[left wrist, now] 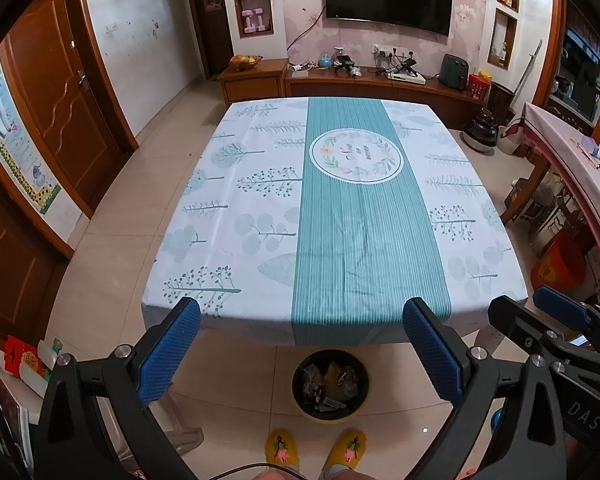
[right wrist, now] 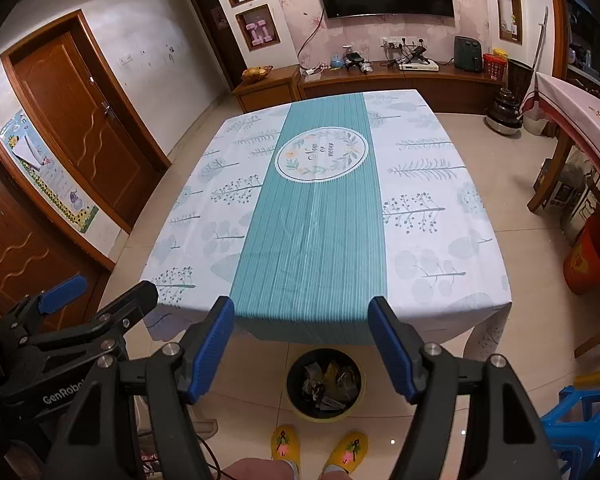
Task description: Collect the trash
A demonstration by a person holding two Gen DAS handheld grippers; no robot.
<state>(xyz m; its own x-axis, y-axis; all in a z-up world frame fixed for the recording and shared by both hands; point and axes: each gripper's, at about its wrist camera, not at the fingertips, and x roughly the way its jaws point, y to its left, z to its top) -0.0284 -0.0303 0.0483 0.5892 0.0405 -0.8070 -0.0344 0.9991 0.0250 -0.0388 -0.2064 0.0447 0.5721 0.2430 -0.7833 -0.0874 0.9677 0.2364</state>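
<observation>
A round dark bin stands on the floor tiles at the near edge of the table, with crumpled wrappers and scraps inside. My left gripper hangs open over the table's near edge, above the bin, nothing between its blue pads. My right gripper is open too, also above the bin and empty; it also shows at the right of the left wrist view. The table has a white and teal cloth, and I see no trash on it.
A person's feet in yellow slippers stand just behind the bin. A blue plastic stool is at the right, a red bucket beyond it. A second table runs along the right. Wooden doors line the left wall.
</observation>
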